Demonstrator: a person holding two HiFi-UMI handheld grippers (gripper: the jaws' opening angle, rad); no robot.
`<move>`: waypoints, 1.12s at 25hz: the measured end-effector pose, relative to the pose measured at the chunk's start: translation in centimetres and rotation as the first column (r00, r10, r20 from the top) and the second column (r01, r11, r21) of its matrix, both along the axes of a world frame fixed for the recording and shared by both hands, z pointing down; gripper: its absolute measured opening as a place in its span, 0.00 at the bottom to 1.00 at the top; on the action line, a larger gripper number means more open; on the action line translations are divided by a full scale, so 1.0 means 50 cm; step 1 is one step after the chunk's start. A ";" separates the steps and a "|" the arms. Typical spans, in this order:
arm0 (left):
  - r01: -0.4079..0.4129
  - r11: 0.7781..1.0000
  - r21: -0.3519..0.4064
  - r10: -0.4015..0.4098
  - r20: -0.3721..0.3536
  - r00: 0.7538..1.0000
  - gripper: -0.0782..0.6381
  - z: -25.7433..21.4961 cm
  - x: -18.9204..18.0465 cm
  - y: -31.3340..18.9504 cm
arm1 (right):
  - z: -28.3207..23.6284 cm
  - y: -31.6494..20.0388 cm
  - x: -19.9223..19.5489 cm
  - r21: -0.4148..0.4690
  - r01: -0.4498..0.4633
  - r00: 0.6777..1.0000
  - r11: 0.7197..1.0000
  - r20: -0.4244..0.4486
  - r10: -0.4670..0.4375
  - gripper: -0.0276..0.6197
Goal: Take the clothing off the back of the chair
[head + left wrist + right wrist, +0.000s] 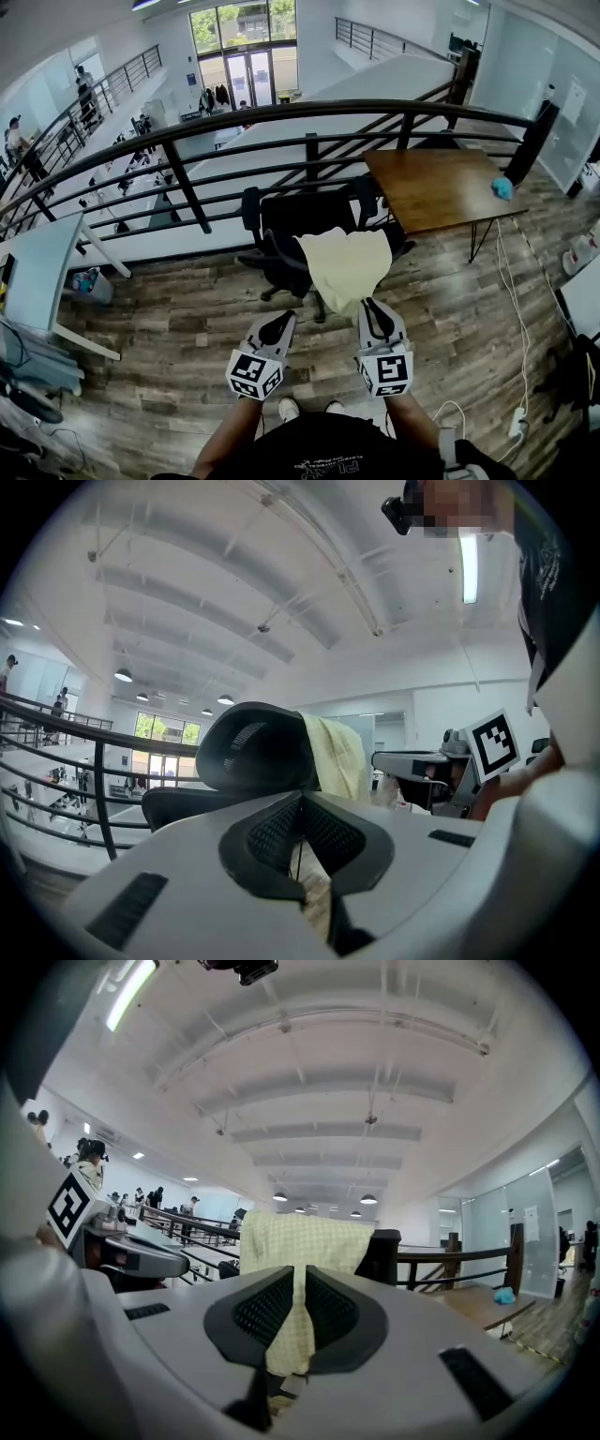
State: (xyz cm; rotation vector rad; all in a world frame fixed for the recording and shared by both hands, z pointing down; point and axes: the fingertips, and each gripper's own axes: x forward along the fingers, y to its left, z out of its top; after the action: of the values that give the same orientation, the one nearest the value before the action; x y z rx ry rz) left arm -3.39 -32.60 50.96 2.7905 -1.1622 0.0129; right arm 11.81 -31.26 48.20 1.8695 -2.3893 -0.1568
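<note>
Right gripper [373, 306] pinches the yellow checked garment [345, 262] at its six-o'clock hem. The garment may snag on the office chair [291, 220]. Left gripper [279, 323] is closed and empty.

A dark railing [309, 111] runs along the edge of the wood floor [187, 319]. A brown table [441, 187] stands by it, with a small blue thing [502, 187] on its corner. A white plug strip [517, 421] lies on the floor.

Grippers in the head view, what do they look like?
Both are pale grey shells that taper to black, mesh-textured jaws. The left gripper and the right gripper each carry a white cube printed with black square markers. The person wears a black top.
</note>
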 end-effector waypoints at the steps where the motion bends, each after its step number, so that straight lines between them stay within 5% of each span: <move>1: -0.002 1.000 -0.002 0.002 0.003 1.000 0.13 0.000 -0.002 0.003 | 0.000 0.003 -0.007 0.004 0.015 1.000 1.000 -0.002 -0.015 0.09; 5: 0.001 1.000 -0.009 0.000 0.010 1.000 0.13 0.009 -0.009 0.004 | 0.010 0.004 -0.017 -0.001 0.030 0.999 1.000 0.014 -0.030 0.35; 11: -0.001 1.000 -0.027 0.001 0.021 1.000 0.13 0.019 -0.007 0.009 | 0.011 -0.026 -0.006 -0.004 -0.019 0.998 1.000 0.059 0.020 0.53; 28: 0.024 0.999 -0.033 -0.024 0.018 1.000 0.13 0.024 -0.017 -0.001 | 0.042 -0.081 -0.028 -0.076 -0.021 1.000 0.997 0.006 0.022 0.57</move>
State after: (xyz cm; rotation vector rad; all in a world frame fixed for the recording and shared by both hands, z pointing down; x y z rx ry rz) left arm -4.22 -32.64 52.16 2.7527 -1.1881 0.0544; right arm 10.39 -35.31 50.32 1.8646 -2.3438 -0.0574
